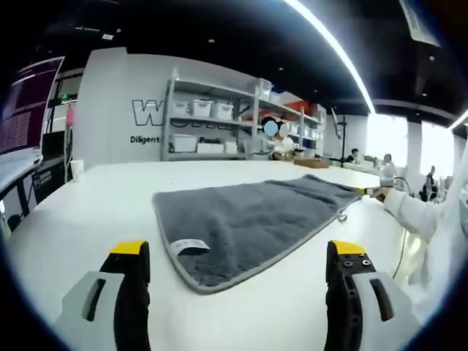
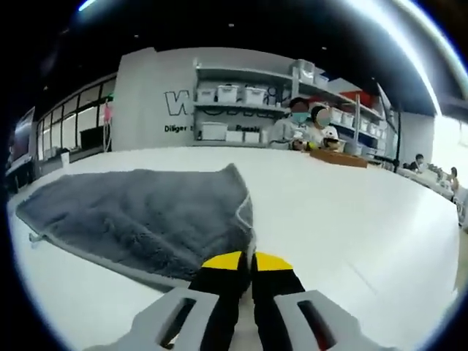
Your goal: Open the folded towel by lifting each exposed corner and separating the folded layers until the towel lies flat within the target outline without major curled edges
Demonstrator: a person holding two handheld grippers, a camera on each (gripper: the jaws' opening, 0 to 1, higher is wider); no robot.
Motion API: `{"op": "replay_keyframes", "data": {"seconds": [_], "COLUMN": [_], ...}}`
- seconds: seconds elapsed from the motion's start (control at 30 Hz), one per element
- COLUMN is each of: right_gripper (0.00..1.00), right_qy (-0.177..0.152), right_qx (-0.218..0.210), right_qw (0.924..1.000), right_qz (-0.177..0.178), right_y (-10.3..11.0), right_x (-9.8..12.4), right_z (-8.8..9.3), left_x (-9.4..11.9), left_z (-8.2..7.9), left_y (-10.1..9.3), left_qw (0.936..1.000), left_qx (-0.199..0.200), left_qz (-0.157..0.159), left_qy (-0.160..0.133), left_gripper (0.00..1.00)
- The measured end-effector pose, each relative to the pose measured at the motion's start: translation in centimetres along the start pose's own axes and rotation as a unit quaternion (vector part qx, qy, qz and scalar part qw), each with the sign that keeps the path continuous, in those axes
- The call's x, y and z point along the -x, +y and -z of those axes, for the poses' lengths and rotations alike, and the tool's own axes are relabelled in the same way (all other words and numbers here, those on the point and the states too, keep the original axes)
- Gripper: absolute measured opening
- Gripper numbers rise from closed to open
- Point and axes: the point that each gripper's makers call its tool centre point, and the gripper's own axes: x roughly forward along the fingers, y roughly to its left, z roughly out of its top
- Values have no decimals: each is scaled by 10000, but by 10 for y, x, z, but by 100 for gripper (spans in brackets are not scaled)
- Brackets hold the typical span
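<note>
A grey fluffy towel (image 1: 256, 216) lies spread on the white table (image 1: 95, 212), with a white label (image 1: 189, 247) near its closest corner. My left gripper (image 1: 238, 252) hovers open just in front of that corner, its yellow-tipped jaws wide apart and holding nothing. At the towel's far right corner a white sleeve (image 1: 409, 212) reaches in with the other gripper. In the right gripper view the towel (image 2: 146, 212) stretches away to the left, and my right gripper (image 2: 247, 262) is shut on its nearest corner.
A white cup (image 1: 77, 170) stands at the table's far left, beside a monitor (image 1: 25, 110). A wooden box (image 2: 338, 158) sits at the far side near seated people. Shelves with white bins (image 1: 212, 110) line the back wall.
</note>
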Motion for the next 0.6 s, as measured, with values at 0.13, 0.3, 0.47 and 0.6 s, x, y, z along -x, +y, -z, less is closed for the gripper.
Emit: {"op": "replay_keyframes", "data": {"seconds": [0.13, 0.3, 0.47, 0.6], "right_gripper": [14, 37, 50, 60], "right_qy": [-120, -297, -630, -864], "right_qx": [-95, -125, -114, 54], "right_qw": [9995, 9978, 9968, 9962], "right_qz": [273, 571, 476, 47], "right_y": [-10, -18, -10, 16], "right_x": [13, 40, 63, 78], "right_z": [-3, -13, -33, -50], "left_x": [0, -2, -8, -12], "left_z": [-1, -3, -5, -3], "left_y": [-2, -4, -9, -10], "left_qw": [10000, 9999, 9998, 9995], "left_qx": [-24, -88, -160, -202], "left_qz": [7, 15, 64, 77], "left_qy": [34, 80, 141, 209], "left_gripper": [98, 98, 98, 98]}}
